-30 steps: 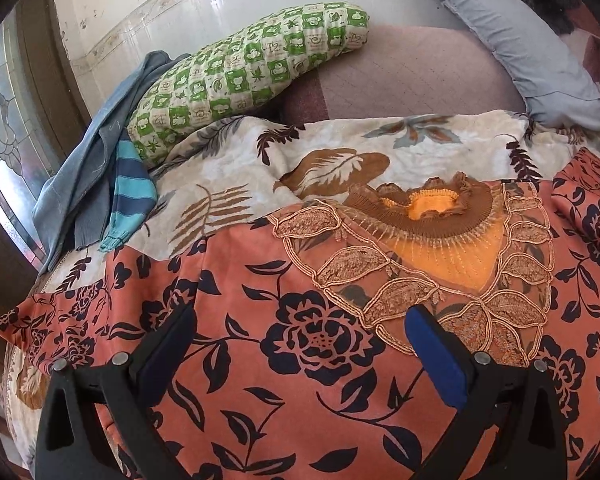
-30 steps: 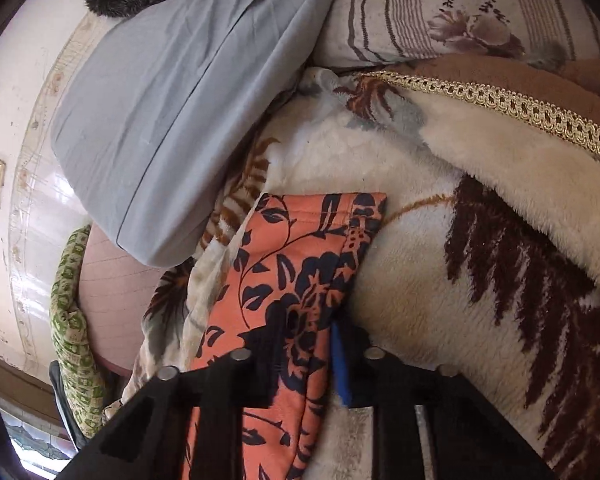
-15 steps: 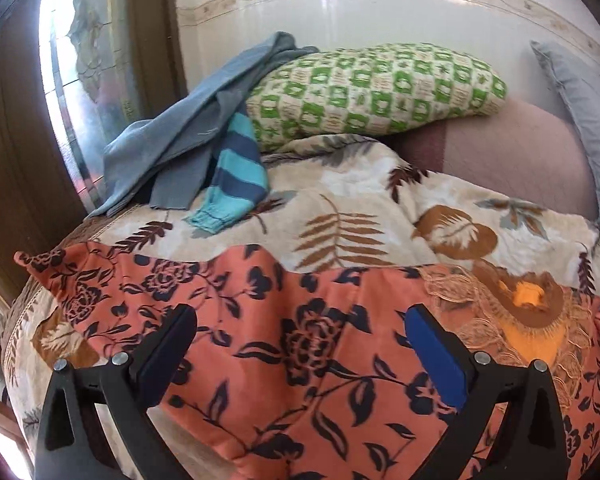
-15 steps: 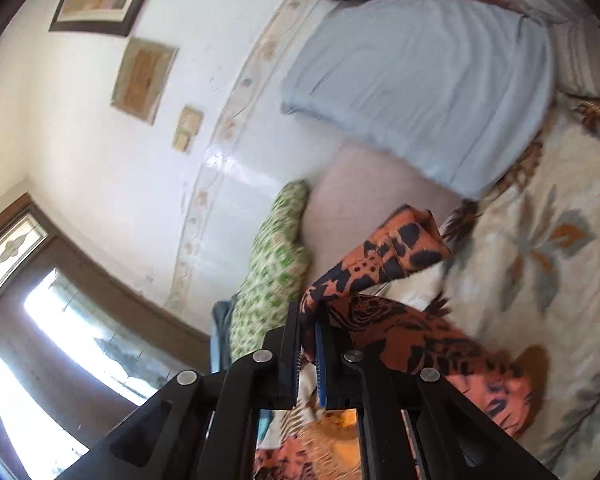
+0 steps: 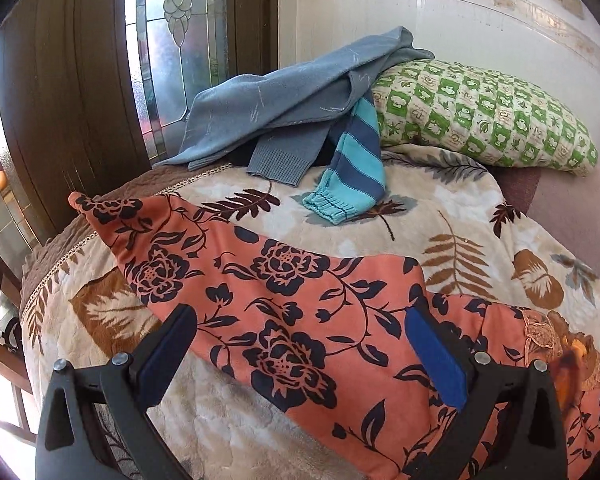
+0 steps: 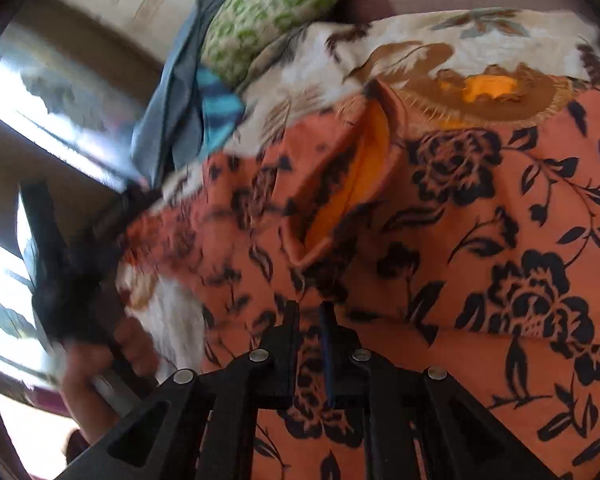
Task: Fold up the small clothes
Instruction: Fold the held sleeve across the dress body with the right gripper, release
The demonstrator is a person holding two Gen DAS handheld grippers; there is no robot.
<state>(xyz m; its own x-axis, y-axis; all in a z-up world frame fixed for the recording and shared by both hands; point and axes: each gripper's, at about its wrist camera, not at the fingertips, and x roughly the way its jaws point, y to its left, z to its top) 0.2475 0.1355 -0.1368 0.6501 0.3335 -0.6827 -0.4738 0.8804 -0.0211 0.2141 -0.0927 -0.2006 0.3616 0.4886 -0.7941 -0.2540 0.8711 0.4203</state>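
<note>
1. Left wrist view: the left claw (image 5: 300, 354) hangs with its jaws spread wide and nothing between them, and the orange floral garment (image 5: 300, 312) lies flat just ahead of and under its tips, one sleeve running off to a point up and to the left of the claw.
2. Right wrist view: the right claw (image 6: 310, 320) has its jaws pinched nearly together on a fold of that same orange floral garment (image 6: 480, 240), right at the tips, and the picture is smeared on its left side, so the edge it holds is hard to trace.
3. Ahead of the right claw, a flap is turned over and shows plain orange lining, and beyond that sits the embroidered neckline (image 6: 480, 88).
4. My read is that this cloth is thin, light and limp (it drapes over every bump of the leaf-print blanket (image 5: 440, 208)); it looks to slide easily and hold no shape of its own.
5. Best hold, I would say, is a hem or sleeve end, pinched deep, since a shallow bite on fabric this soft may slip out.
6. Past the left claw, a grey-blue sweater (image 5: 284, 104) and a striped sleeve (image 5: 352, 168) wait beside the green checked pillow (image 5: 480, 116).
</note>
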